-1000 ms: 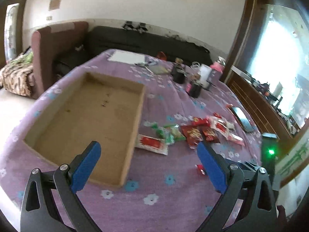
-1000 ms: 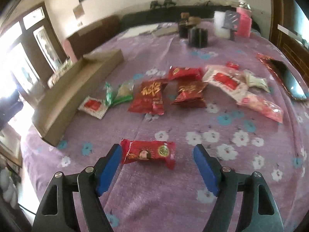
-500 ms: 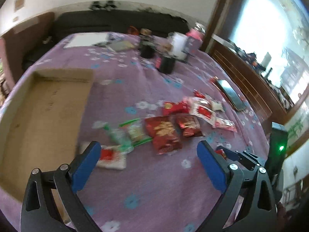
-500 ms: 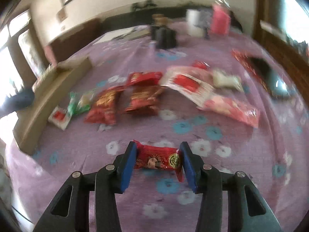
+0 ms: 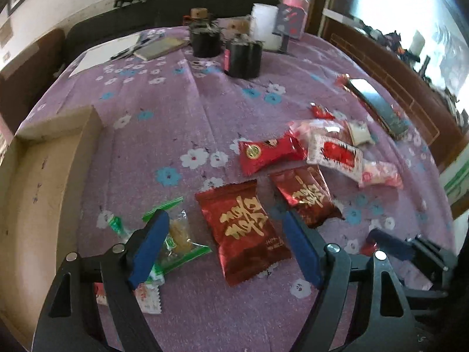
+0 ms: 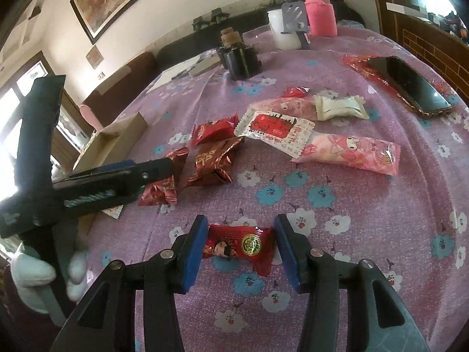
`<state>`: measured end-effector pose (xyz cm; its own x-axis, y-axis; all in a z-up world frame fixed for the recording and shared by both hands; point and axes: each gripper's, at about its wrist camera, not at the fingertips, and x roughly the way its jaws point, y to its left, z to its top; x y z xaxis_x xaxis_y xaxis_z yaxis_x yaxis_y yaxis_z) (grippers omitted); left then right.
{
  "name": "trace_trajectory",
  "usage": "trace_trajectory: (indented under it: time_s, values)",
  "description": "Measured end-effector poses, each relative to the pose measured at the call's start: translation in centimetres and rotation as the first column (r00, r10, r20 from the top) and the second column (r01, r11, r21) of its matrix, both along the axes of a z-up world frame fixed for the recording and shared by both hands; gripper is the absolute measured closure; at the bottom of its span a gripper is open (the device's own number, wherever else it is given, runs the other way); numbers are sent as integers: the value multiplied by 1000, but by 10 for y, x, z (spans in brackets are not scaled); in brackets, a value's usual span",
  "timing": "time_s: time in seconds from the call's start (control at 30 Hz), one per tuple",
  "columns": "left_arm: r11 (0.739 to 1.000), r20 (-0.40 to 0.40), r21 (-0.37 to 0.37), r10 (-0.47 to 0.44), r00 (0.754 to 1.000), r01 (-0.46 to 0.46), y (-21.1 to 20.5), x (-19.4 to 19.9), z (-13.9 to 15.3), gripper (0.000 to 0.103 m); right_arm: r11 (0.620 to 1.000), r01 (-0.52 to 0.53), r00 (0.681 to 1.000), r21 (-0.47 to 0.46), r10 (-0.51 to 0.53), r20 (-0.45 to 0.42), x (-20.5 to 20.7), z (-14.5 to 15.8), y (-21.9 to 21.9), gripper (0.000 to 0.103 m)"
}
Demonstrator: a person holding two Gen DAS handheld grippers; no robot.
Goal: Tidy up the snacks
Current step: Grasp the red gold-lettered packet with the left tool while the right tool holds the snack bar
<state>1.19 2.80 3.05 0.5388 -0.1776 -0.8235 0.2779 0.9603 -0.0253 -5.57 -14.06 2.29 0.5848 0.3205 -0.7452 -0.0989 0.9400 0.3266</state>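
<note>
The right gripper [image 6: 239,250] with blue pads is squeezed onto a small red candy packet with a gold round sticker [image 6: 239,243]. It holds the packet by its two crinkly ends, just above the purple cloth with flowers [image 6: 381,220]. Those ends are thin and slippery, so the packet may bend and slip out on the way to the shallow brown cardboard box [image 5: 38,182], which sits well off to the left.

The left gripper [image 5: 225,248] is wide open, with nothing in it. It hangs over a big dark red packet with gold writing [image 5: 244,228]. One pad sits over a clear packet with green edges [image 5: 176,242], so closing now may pinch both snacks together.

The two grippers are near each other and may bump. A black phone [image 6: 407,85] lies near the far snacks and may get knocked.
</note>
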Motion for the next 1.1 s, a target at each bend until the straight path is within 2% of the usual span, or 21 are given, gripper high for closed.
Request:
trace_trajectory:
  time_s: [0.07,0.13,0.17,0.2,0.27,0.33,0.53,0.57,0.7,0.77,0.9,0.93,1.0,1.1]
  values:
    - [1000,4,21,-8,1000,8,-3,1,-2,25,1000,1,1000,0,-1,0,0,0,-1,53]
    - [998,16,64,-29,999,28,-8,0,-3,41,1000,1,1000,-1,-1,0,0,0,-1,53]
    - [997,-3,65,-47,999,47,-10,1,-5,61,1000,1,1000,-1,-1,1,0,0,-1,53]
    - [996,-36,67,-58,998,61,-12,2,-9,69,1000,1,1000,-1,-1,1,0,0,-1,53]
    - [991,-9,108,-75,997,75,-17,-3,-9,72,1000,1,1000,-1,-1,1,0,0,-1,53]
    - [991,-1,104,-90,996,89,-17,-8,-9,73,1000,1,1000,0,-1,1,0,-1,-1,53]
    - [996,4,-13,-83,997,83,-1,-23,7,79,1000,2,1000,6,-2,1,0,-1,-1,53]
    - [996,11,-29,-87,996,87,2,-27,11,88,1000,3,1000,8,-3,2,0,-1,-2,53]
    - [991,41,-96,-91,995,94,15,-49,29,89,1000,0,1000,16,0,3,-1,-1,-3,61]
    - [988,41,-121,-94,995,99,22,-57,35,89,1000,-6,1000,16,6,2,-1,-2,-3,62]
    - [980,20,-182,-76,997,78,35,-62,35,86,1000,-25,1000,19,25,-1,0,-2,0,55]
    - [979,5,-195,-68,998,68,38,-62,33,84,1000,-29,1000,-4,29,-3,0,-1,3,54]
    - [973,-25,-227,-46,999,39,43,-56,26,76,995,-52,999,-82,52,-3,-6,1,15,44]
    - [962,-69,-273,-24,997,4,43,-46,15,76,984,-73,997,-160,74,-1,-12,4,28,41]
